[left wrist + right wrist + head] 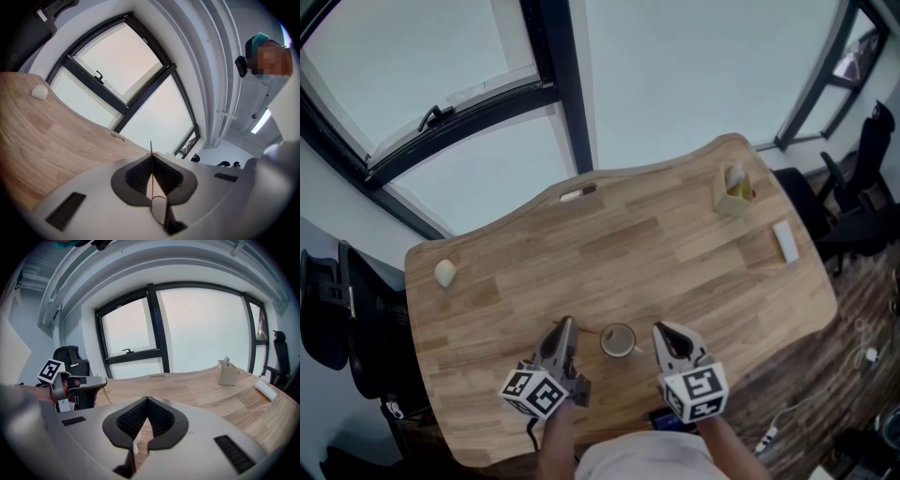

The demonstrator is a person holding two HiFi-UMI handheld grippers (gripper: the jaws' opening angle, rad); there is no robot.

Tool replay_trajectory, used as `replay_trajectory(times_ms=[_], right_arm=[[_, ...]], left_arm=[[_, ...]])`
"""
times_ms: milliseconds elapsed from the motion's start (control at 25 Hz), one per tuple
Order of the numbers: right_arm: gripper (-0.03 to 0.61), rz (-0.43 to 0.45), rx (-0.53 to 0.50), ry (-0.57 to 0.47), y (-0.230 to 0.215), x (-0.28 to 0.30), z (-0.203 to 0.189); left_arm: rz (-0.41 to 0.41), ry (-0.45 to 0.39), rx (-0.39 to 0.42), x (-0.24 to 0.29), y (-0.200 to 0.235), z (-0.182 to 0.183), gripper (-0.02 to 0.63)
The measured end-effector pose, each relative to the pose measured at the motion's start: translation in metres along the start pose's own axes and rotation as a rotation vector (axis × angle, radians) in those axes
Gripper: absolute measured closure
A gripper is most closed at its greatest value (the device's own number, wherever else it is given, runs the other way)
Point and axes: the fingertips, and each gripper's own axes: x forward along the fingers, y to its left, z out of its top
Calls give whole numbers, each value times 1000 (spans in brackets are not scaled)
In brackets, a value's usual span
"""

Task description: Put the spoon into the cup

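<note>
A small cup [618, 339] stands on the wooden table [675, 262] near its front edge, between my two grippers. My left gripper [566, 326] is just left of the cup and is shut on the spoon [151, 164]. The spoon's thin handle sticks up past the fingertips, and its bowl lies low between the pads. The right gripper view also shows the left gripper [77, 387], with the spoon's gold handle [107, 395] poking out. My right gripper [661, 330] is just right of the cup, its jaws shut at the tips [147, 400]. The cup is hidden in both gripper views.
A white rounded object [444, 273] lies at the table's left. A wooden box [734, 192] and a white bar [785, 241] sit at the right. Large windows stand behind the table. Black chairs [328, 309] flank it. A person [262, 93] stands nearby.
</note>
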Motion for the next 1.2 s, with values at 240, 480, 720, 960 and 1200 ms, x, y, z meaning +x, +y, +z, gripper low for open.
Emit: replay_trajectory(times_ms=[240,480,720,960,1200], right_arm=[[581,-5,14,9,-4,3,-3],[581,17,19,7,-2,7,-3],[581,1,29,19,-4,6,-6],[581,8,27,21,-6,6,-9],[581,11,39,23,-8,8,-12]], left_arm=[[-1,10,2,3,-1,-3,611],[0,17,3,4,-1,-6,611],[0,27,3,5,-1,-10,611],[2,39,-2,6,1,-16,611],[-1,46,-3,9,0,-18,611]])
